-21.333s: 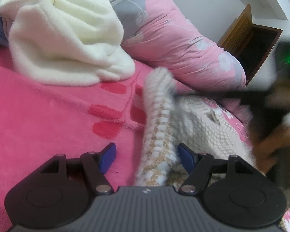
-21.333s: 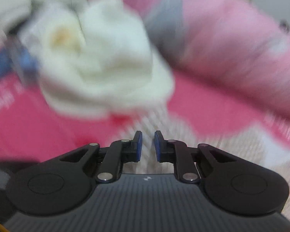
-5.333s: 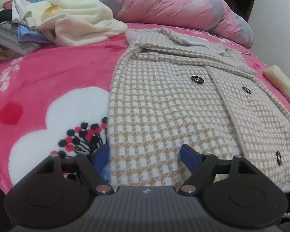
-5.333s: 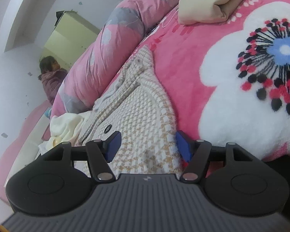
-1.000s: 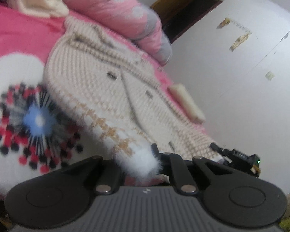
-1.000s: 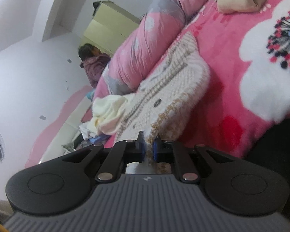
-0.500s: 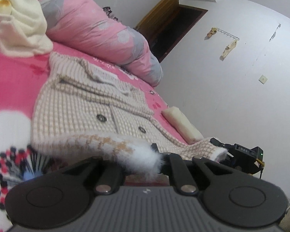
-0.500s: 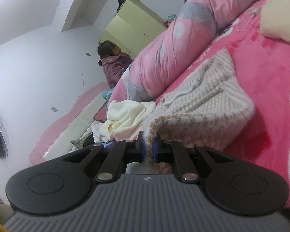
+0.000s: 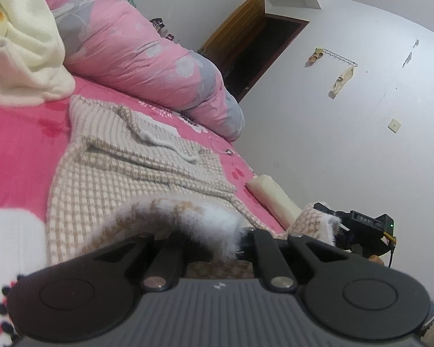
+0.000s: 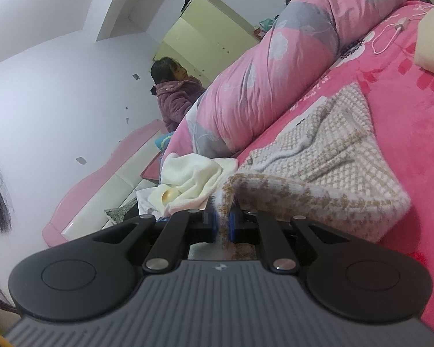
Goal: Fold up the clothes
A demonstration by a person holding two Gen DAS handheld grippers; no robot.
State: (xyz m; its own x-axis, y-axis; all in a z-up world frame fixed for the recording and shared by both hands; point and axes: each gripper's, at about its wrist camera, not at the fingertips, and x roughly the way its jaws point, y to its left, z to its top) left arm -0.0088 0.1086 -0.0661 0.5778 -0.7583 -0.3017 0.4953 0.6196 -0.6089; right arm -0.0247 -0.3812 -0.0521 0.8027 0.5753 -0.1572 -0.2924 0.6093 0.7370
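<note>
The bottom hem of the checked jacket (image 9: 136, 179) is shown clamped in the left hand-held gripper (image 9: 217, 240) and the right hand-held gripper (image 10: 223, 225). Since a second ago the hem has been lifted off the pink bed (image 9: 17, 150) and carried toward the collar; a crosswise fold is judged underway.
</note>
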